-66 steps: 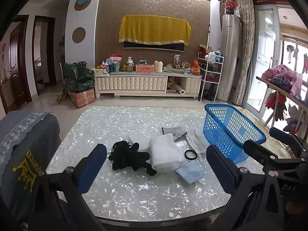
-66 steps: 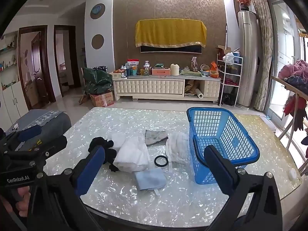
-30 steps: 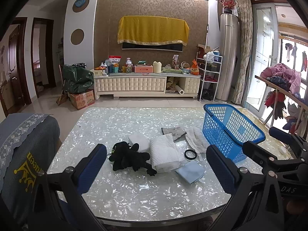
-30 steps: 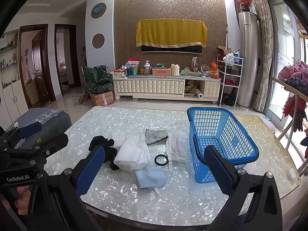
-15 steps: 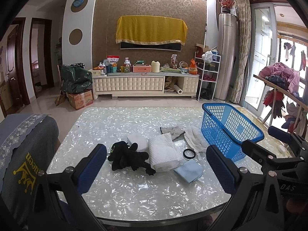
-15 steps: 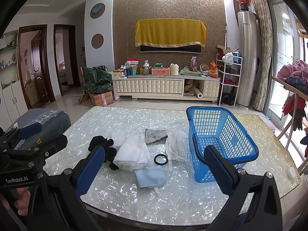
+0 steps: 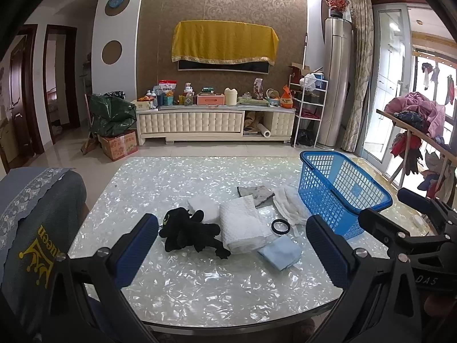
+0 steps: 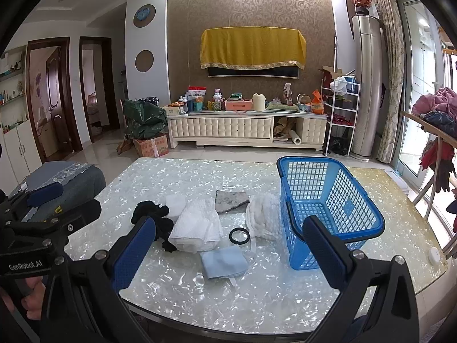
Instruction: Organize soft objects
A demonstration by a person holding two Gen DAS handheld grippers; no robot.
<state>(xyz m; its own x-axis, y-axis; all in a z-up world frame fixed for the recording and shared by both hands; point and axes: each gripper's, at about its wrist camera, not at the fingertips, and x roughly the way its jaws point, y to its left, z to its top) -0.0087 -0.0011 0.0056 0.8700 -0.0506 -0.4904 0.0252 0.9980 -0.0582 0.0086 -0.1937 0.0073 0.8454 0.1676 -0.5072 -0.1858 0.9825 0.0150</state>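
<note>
The soft things lie in a loose group near the middle of the worktop, a little toward its right side. The black plush toy lies at the left end of the group. Just behind it sits a small white pad, which it seems to touch. Next to the toy on the right is a folded white towel, and the toy's legs reach the towel's edge. A grey cloth lies flat behind the towel. To the right of it a crumpled white cloth rests against the left wall of the blue basket. A black ring lies between the towel and the crumpled cloth, and a folded light blue cloth lies in front of the ring, closest to the near edge.

The basket stands upright on the right part of the worktop, and no objects are visible inside it.

The left gripper is held over the near edge with its fingers wide apart and nothing between them. The right gripper is in the same way over the near edge, fingers spread and empty. In the right wrist view the left gripper's body shows at the left border, with a hand under it.

A chair back with a grey cover stands at the left edge of the worktop.
</note>
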